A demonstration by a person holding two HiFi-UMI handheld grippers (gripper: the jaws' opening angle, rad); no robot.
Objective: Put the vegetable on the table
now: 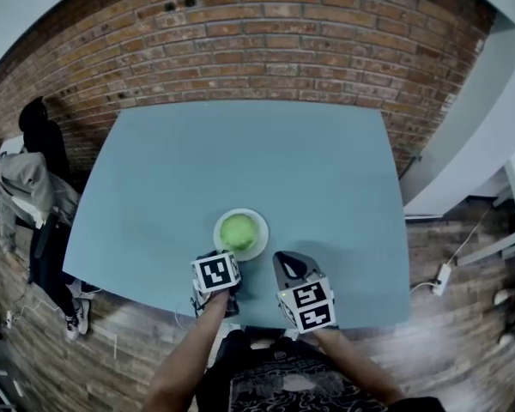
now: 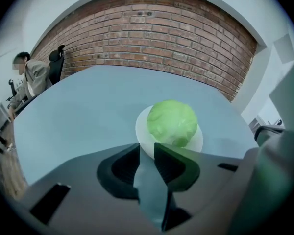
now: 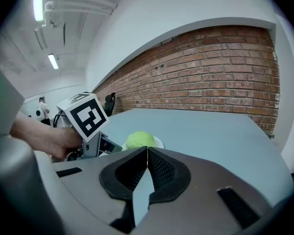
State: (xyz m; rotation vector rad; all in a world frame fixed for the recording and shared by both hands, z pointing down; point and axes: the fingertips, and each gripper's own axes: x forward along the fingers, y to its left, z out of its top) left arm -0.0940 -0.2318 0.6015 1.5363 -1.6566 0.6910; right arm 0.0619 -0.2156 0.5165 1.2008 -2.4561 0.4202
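Note:
A round pale-green cabbage [image 1: 238, 229] lies on a small white plate [image 1: 259, 243] near the front of the blue-grey table [image 1: 240, 153]. My left gripper [image 1: 226, 258] sits just in front of the plate, its jaws a narrow gap apart and empty. In the left gripper view, the cabbage [image 2: 172, 123] and plate [image 2: 141, 127] are right beyond the left gripper [image 2: 146, 146]. My right gripper [image 1: 287, 262] hovers to the right of the plate. In its own view the right gripper [image 3: 147, 149] has its tips touching, with the cabbage [image 3: 140, 140] ahead to the left.
A brick wall [image 1: 266, 41] stands behind the table. A person [image 1: 21, 187] sits by a dark chair [image 1: 41, 127] off the table's left side. A white wall [image 1: 463, 136] and floor cables [image 1: 446, 273] are on the right.

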